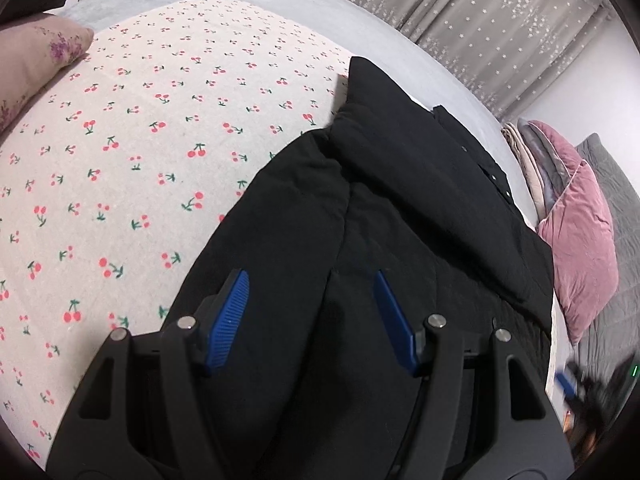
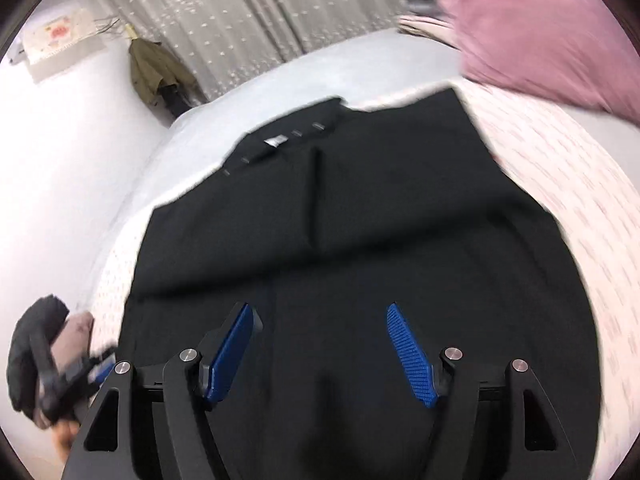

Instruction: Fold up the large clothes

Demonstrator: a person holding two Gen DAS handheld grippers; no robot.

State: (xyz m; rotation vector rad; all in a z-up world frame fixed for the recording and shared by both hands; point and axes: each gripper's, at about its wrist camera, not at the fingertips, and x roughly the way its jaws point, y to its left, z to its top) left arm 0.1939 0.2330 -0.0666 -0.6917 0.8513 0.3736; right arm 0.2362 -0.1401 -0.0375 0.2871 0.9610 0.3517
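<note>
A large black padded coat [image 1: 400, 208] lies partly folded on the cherry-print sheet [image 1: 160, 140] of a bed. Its snap buttons run along the far edge. My left gripper [image 1: 312, 276] hovers over the coat's near left part, jaws open, nothing between the blue pads [image 1: 228, 320]. In the right wrist view the same coat [image 2: 340, 220] fills the middle, blurred. My right gripper [image 2: 320, 308] stands open above it with an empty gap. The left gripper [image 2: 80, 372], held by a black-gloved hand, shows at the lower left there. The right gripper [image 1: 568, 380] is a blur at the left view's lower right.
A pink velvet pillow [image 1: 580, 240] and stacked bedding lie right of the coat, and a floral pillow [image 1: 36, 56] at the far left. Grey starred curtains [image 1: 480, 20] hang behind the bed. An olive jacket [image 2: 156, 72] hangs by the white wall.
</note>
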